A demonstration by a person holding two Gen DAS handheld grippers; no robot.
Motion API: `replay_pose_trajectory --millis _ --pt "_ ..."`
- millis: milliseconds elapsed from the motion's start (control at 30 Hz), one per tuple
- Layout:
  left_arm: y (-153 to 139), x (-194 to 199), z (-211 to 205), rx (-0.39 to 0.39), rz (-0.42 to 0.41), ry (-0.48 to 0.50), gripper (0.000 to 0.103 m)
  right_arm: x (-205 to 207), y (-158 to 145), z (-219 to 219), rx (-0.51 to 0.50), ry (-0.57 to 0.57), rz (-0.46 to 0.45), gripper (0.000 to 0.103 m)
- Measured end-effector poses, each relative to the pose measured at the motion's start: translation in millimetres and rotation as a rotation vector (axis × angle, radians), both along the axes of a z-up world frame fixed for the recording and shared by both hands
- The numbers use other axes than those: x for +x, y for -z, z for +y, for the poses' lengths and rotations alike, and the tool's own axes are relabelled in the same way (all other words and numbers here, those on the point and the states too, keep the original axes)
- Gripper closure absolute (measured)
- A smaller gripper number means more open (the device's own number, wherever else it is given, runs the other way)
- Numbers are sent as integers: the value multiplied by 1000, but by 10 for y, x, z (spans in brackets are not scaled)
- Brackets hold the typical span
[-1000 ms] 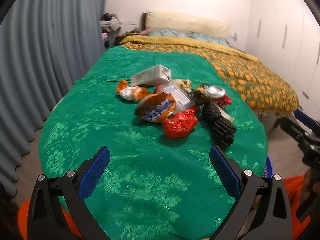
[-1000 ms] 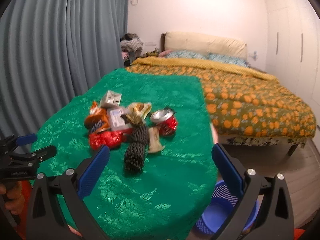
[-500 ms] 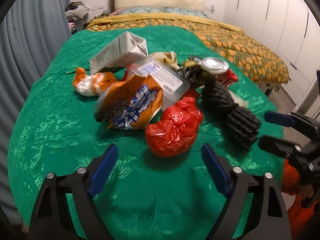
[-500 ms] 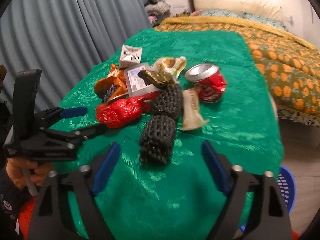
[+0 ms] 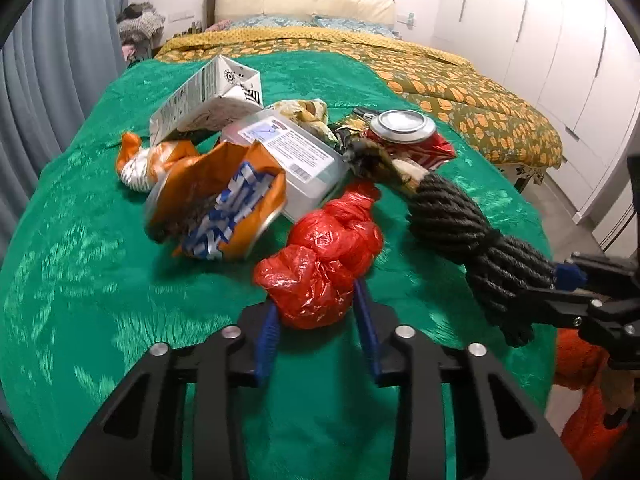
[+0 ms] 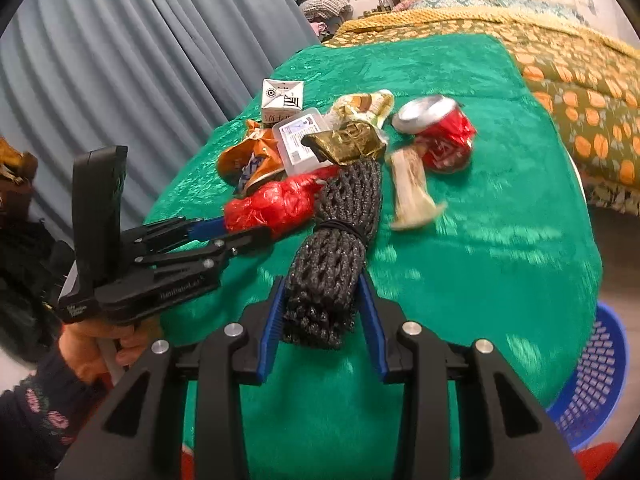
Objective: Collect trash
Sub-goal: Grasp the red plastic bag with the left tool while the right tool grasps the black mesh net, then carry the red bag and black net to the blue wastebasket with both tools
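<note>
Now each claw has its own piece of trash between its blue pads, both closing.

I have the left claw (image 5: 316, 312) closing on the near end of the red plastic bag (image 5: 320, 268), and the right claw (image 6: 322, 316) closing on the near end of the black rope bundle (image 6: 336, 248), which runs lengthwise away from it across the green bench (image 6: 480, 264); the blue basket (image 6: 596, 376) sits low to my right.

Right tongs (image 6: 320, 308) closing — black rope bundle (image 6: 336, 240) between, green cloth (image 6: 480, 248)
</note>
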State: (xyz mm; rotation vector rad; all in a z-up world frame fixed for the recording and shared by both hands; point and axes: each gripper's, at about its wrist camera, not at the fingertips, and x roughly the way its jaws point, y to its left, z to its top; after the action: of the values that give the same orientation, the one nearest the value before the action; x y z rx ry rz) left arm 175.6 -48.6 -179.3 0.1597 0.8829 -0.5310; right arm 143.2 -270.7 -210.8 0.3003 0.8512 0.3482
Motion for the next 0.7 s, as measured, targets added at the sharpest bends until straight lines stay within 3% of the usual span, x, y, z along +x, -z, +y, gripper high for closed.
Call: replay_pose_trajectory --millis 133,233,300,333,367,400,433,567,700 --pt "-77 -269 88 -31 105 -19 69 -153 2 -163 22 2 26 68" --pt "-89 -487 103 -29 134 5 65 -196 39 -282 -1 15 65 67" --pt "-64 -588 93 -24 154 24 50 -194 82 -361 -31 41 89 67" --pt "-37 -630 74 -20 166 43 47 -200 100 -386 -37 48 95 59" --pt "-23 -651 57 -10 164 55 42 -189 111 -418 -45 62 102 51" --pt "-26 -661 38 2 156 63 36 -183 110 -435 -52 74 103 34" --pt "-39 -653 20 21 139 71 34 -185 93 -454 -59 84 100 31" --pt "-157 -542 -41 71 68 100 22 -121 -11 -408 -93 68 82 31" --pt "-141 -362 -173 125 42 149 21 92 -55 -200 -172 8 91 31"
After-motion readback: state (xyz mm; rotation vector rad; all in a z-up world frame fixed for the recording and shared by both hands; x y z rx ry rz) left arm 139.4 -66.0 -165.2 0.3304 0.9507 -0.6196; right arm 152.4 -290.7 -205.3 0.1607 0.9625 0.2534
